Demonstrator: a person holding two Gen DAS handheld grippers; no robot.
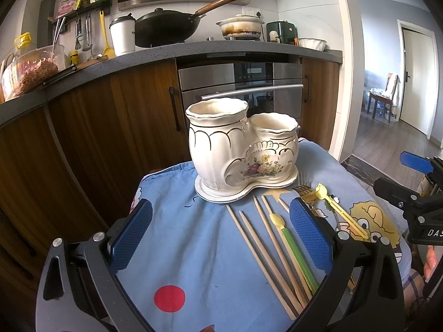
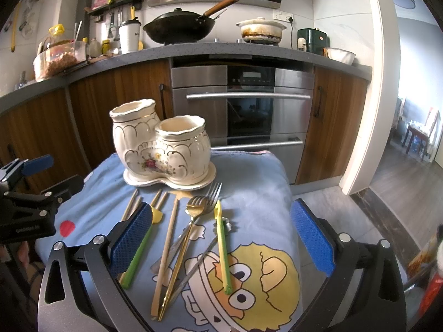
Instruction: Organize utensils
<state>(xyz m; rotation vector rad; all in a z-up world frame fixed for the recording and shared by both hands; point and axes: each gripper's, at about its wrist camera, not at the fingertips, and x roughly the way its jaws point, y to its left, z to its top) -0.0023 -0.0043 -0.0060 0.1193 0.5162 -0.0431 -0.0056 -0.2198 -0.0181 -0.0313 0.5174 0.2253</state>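
Kitchen: wooden cabinets, steel oven (image 2: 243, 105), black wok (image 2: 180, 26) on the counter.
Cloth: blue cartoon-print cloth (image 1: 193, 235) covering the work surface.
Holder: cream two-cup ceramic holder (image 1: 238, 149), upright at the cloth's far end, both cups empty.
Utensils: wooden chopsticks (image 1: 265, 251), gold fork (image 2: 191, 232), silver fork (image 2: 214, 191), two green-and-yellow pieces (image 2: 223, 249) lying loose in front of the holder.
Left gripper (image 1: 221, 238): wide open, holding nothing.
Right gripper (image 2: 221, 238): wide open, empty, over the utensils.
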